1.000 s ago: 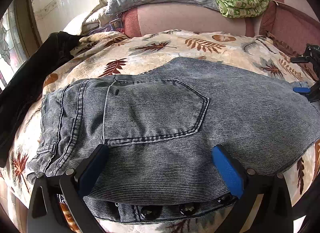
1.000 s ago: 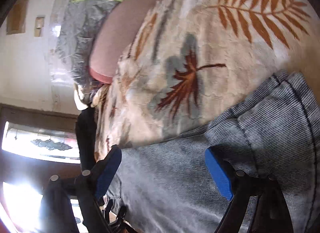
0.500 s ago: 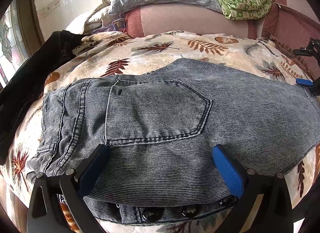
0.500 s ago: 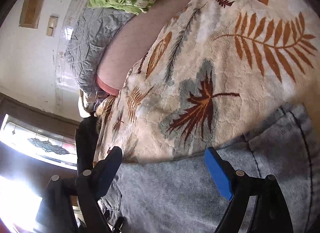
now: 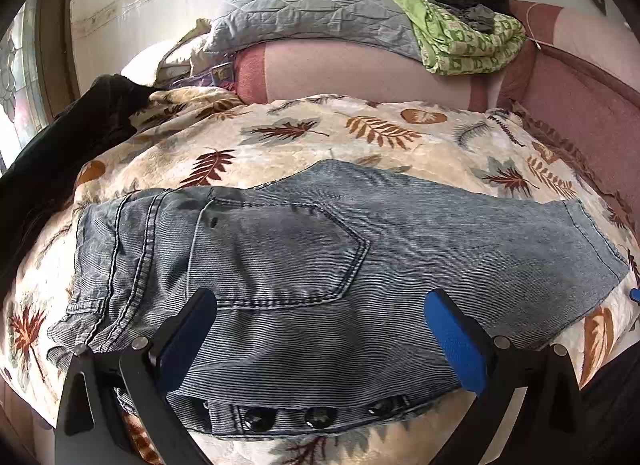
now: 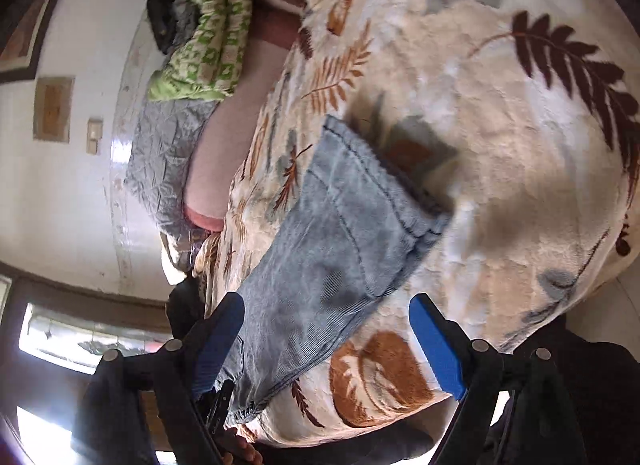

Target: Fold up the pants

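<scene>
Both grippers, left (image 5: 320,339) and right (image 6: 326,339), have released fingers; the right has drawn back from the jeans (image 5: 320,265), which lie folded on the bed (image 5: 400,153).

The jeans (image 5: 320,265) lie flat across a leaf-print blanket (image 5: 360,145), back pocket (image 5: 276,253) up, waistband to the left, buttons along the near edge. The left gripper (image 5: 320,325) hangs over them with its blue pads spread wide, nothing pinched. Behind that there's a grey quilt (image 5: 312,13) and a green bundle (image 5: 468,41) (dark clothes piled on top), plus a black garment (image 5: 60,145) at the left.
</scene>
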Demonstrator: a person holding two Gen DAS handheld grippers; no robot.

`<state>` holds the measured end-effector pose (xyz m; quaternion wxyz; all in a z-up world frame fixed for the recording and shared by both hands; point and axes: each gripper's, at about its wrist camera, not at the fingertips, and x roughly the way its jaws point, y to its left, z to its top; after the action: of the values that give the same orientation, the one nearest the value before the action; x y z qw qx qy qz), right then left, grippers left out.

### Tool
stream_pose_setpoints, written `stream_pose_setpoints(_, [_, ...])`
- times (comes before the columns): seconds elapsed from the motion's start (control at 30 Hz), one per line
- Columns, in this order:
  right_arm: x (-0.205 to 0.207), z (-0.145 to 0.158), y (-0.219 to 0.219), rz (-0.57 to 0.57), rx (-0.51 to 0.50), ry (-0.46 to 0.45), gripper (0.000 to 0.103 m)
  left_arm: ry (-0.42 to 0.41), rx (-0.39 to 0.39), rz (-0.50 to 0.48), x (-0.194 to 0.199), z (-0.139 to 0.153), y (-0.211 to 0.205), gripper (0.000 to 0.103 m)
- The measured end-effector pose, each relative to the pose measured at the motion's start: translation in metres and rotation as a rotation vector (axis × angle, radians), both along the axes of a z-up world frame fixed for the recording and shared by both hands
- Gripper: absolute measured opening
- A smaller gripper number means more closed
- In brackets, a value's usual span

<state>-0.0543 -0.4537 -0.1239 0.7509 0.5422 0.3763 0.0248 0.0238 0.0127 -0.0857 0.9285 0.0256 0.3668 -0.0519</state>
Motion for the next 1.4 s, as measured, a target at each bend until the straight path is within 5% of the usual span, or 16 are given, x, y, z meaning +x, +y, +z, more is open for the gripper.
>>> stream_pose_setpoints(0.23, [0.013,-0.019,-0.027,-0.078,0.052,0.052,0.087,0.021,-0.024,-0.04,-0.007,0.012,-0.027,0.103])
stream_pose_setpoints(0.6, [0.035,-0.023,-0.029,-0.062,-0.009,0.084,0.08,0.116,-0.194,-0.111,0.024,0.022,-0.089,0.103])
stream_pose_setpoints(0.9, [0.028,-0.03,-0.033,-0.037,-0.061,0.129,0.048,0.21,-0.126,-0.148,0.047,-0.004,-0.159,0.103])
stream_pose_setpoints(1.1, [0.03,-0.024,-0.026,-0.026,-0.143,0.154,0.038,0.278,0.058,-0.125,0.049,-0.031,-0.18,0.103])
stream_pose_setpoints(1.4, [0.034,-0.017,-0.016,-0.025,-0.242,0.193,0.029,0.271,0.068,-0.138,0.047,-0.036,-0.179,0.103])
